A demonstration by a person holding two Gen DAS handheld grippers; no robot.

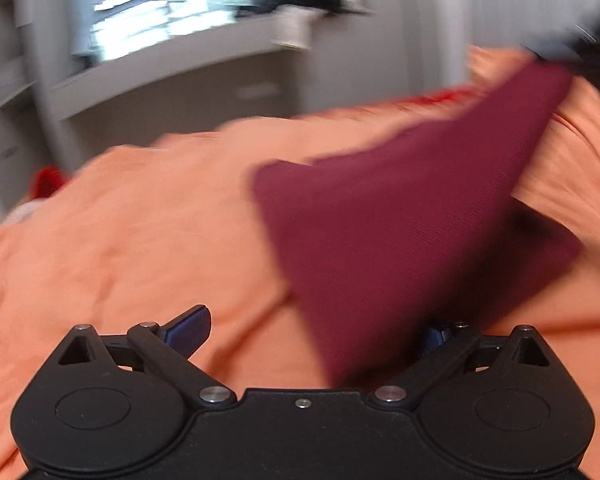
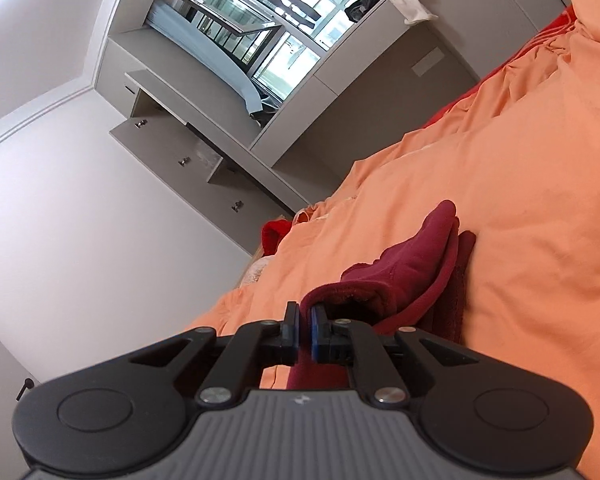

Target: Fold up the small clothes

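Maroon knitted cloth is seen stretched in the left view; bunched in the right view, pinched by the right claw. Left claw, spread wide, is half hidden by it on the orange bed cover.

The garment lay on the bed, stretched from the left claw toward the far right; cabinets stood behind the bed
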